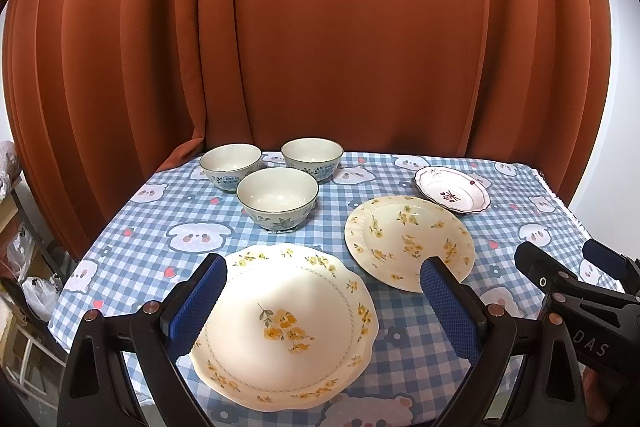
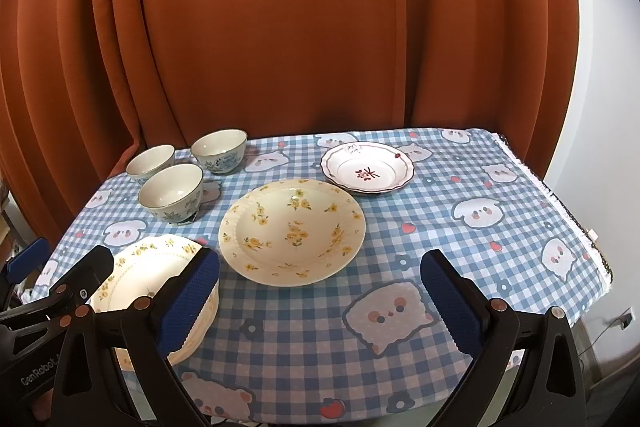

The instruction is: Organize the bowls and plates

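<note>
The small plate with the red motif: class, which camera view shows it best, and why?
The right wrist view. There the small red-motif plate lies near the middle, larger, with its scalloped rim and centre motif clear. In the left wrist view the same plate sits far off to the right, smaller and more foreshortened, though unobstructed.

bare cloth (image 2: 460,211) right, bowls (image 2: 172,187) cluster left

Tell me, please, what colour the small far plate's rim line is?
Dark red, on the small far plate; right wrist view shows it best.
</note>
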